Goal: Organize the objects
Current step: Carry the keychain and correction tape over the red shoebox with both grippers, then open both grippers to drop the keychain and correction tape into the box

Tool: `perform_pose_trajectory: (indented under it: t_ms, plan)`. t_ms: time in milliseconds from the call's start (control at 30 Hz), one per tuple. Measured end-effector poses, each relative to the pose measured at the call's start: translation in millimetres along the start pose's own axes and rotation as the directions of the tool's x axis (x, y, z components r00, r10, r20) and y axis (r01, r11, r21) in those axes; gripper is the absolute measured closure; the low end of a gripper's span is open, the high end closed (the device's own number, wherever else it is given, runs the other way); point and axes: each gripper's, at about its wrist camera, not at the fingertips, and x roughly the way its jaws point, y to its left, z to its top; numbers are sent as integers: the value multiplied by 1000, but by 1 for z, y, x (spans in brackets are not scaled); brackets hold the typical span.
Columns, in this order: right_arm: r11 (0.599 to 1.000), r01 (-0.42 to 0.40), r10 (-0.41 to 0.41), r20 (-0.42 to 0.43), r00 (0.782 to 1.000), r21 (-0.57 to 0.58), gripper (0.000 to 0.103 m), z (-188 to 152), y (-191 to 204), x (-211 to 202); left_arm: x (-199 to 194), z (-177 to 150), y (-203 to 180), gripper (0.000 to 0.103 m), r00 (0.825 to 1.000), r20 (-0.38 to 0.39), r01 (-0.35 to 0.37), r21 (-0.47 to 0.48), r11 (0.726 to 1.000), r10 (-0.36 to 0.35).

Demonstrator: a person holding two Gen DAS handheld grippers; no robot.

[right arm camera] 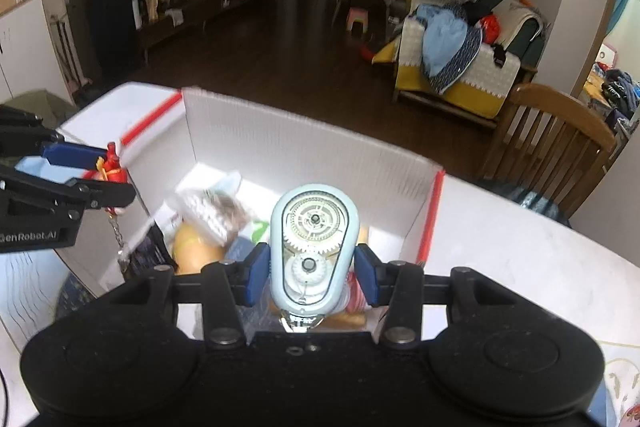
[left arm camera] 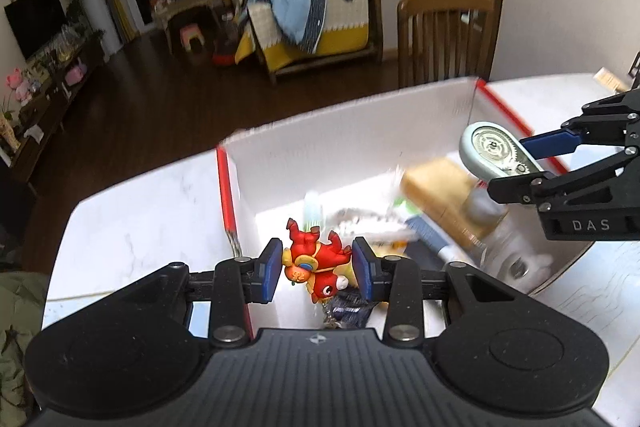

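Note:
My left gripper (left arm camera: 317,269) is shut on a small red toy figure (left arm camera: 314,259) with a keychain, held over the near left part of a white cardboard box (left arm camera: 348,131). In the right wrist view that figure (right arm camera: 112,163) hangs by the box's left wall. My right gripper (right arm camera: 312,273) is shut on a pale blue correction-tape dispenser (right arm camera: 310,247) with visible gears, held above the box's inside. From the left wrist camera the dispenser (left arm camera: 496,151) shows at the right, between the right gripper's blue pads.
The box with red-taped edges (right arm camera: 430,219) stands on a white marble table (left arm camera: 140,223) and holds several items: a yellow block (left arm camera: 440,195), packets, a tube. A wooden chair (left arm camera: 444,35) stands beyond the table's far edge. A sofa with laundry lies further back.

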Motion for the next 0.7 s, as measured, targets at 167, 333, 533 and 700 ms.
perform_pose_trajectory:
  t_ms: [167,333,533,700]
  plan:
    - [1000,-5,5,-33,999,12,58,-7,4,18,19,-2,0,67,998,-56,-10,0,1000,10]
    - [1000,-4,5,-52,999,20,58,-8,3,30,38,-7,-7,67,993,-118,-10,17,1000,12]
    - [1000,5,-4,-68,998,19,57,-9,3,38,51,-6,-5,66,989,-146,-27,-5,1000,26]
    - [1000,-5,7,-67,998,25,53,-8,3,38,52,-6,-8,61,988,-152,-22,21,1000,25]
